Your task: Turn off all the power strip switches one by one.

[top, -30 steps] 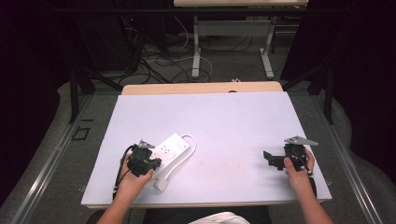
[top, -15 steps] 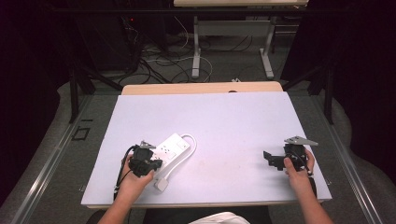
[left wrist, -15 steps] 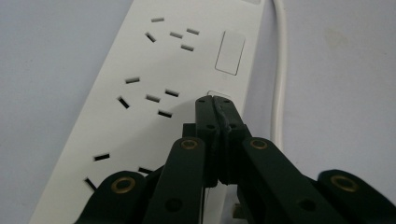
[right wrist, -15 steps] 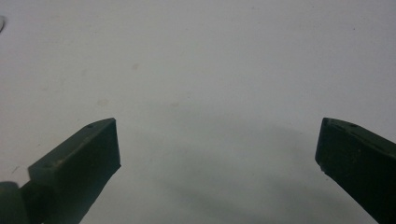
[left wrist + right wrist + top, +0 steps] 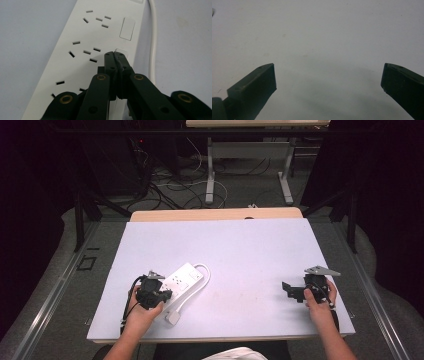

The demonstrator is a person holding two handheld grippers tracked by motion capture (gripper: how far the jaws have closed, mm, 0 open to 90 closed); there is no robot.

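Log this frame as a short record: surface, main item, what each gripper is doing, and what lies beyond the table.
surface: pale table
main item: white power strip, lying flat at the near left, cable looped beside it
left gripper: shut, empty, tips over a rocker switch on the strip; contact unclear
right gripper: open, empty, over bare table at the near right
background: cables on the floor

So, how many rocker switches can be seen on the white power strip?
2: one switch farther up the power strip, one right at the shut left gripper's tips. More may be hidden beneath it.
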